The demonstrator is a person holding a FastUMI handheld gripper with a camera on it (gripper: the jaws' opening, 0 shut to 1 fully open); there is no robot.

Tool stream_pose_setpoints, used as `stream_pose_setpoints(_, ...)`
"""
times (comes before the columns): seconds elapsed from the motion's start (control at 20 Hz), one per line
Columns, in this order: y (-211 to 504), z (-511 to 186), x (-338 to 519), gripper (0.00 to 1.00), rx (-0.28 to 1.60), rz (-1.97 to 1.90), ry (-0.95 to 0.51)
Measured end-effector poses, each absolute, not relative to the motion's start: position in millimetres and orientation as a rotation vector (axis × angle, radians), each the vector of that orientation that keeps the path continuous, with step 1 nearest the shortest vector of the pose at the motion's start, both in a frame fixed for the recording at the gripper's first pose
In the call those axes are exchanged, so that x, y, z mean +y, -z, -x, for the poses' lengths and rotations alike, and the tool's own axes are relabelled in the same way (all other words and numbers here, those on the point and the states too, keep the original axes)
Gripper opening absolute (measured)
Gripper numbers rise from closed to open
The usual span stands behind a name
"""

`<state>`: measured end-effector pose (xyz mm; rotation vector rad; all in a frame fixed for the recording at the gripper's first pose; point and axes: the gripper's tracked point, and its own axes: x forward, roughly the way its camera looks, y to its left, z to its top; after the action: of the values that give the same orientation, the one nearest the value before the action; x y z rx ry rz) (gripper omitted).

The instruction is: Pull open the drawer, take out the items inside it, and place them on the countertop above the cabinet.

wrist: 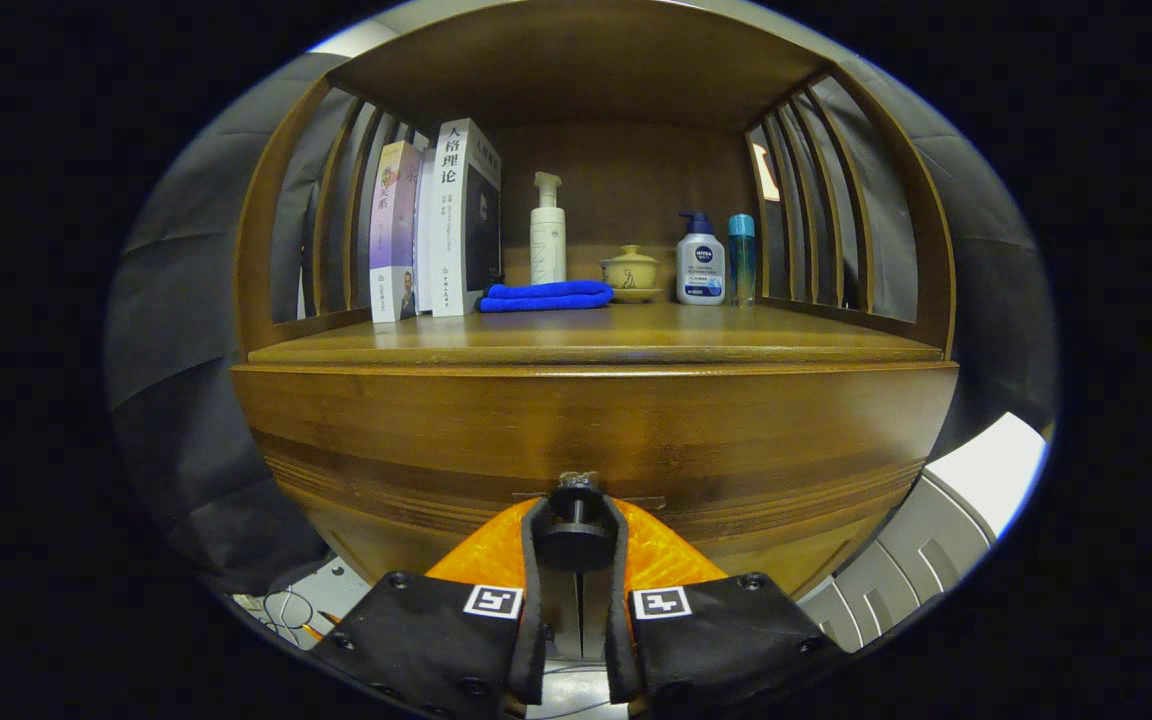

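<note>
Gripper (576,530) fingers clamped on the dark drawer knob (574,540) between them, a grip for pulling. Drawer front (596,440) directly ahead, closed; items hidden inside. Countertop (636,335) above and beyond, front part bare.

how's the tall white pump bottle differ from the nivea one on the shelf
The white pump bottle is slim, taller and plain with a white pump; the Nivea bottle is squat and wider, with a blue pump and blue label. The first stands behind the blue cloth, the second beside a teal bottle. Both stand upright.
</note>
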<state>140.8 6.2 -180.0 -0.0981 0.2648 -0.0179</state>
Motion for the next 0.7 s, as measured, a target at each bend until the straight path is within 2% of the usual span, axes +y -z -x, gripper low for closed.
stream_pose_setpoints(0.7,182,-80,7,0.26,0.264,0.114,-0.014)
